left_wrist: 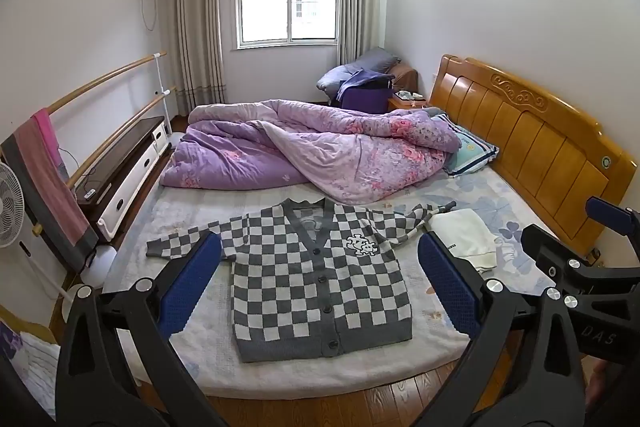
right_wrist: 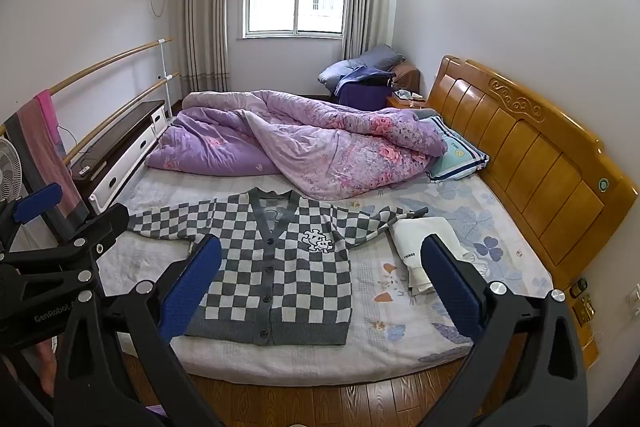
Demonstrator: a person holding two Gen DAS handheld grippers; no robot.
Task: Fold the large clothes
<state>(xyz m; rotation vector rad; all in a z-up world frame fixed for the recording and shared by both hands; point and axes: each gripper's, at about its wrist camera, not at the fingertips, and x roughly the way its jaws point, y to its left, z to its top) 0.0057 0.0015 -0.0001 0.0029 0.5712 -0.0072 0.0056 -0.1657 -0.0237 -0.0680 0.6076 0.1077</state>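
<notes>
A grey-and-white checkered cardigan lies flat and buttoned on the bed, sleeves spread to both sides, hem toward me. The right wrist view shows the same cardigan. My left gripper hovers above the near edge of the bed, open wide, its blue pads framing the cardigan without touching it. My right gripper is likewise open and empty, held off the bed, a little to the right of the cardigan. Each gripper shows at the edge of the other's view: the right gripper, the left gripper.
A folded white garment lies by the cardigan's right sleeve. A crumpled purple floral quilt and a pillow fill the far half of the bed. A wooden headboard is at right; a low cabinet, rails and a fan stand at left.
</notes>
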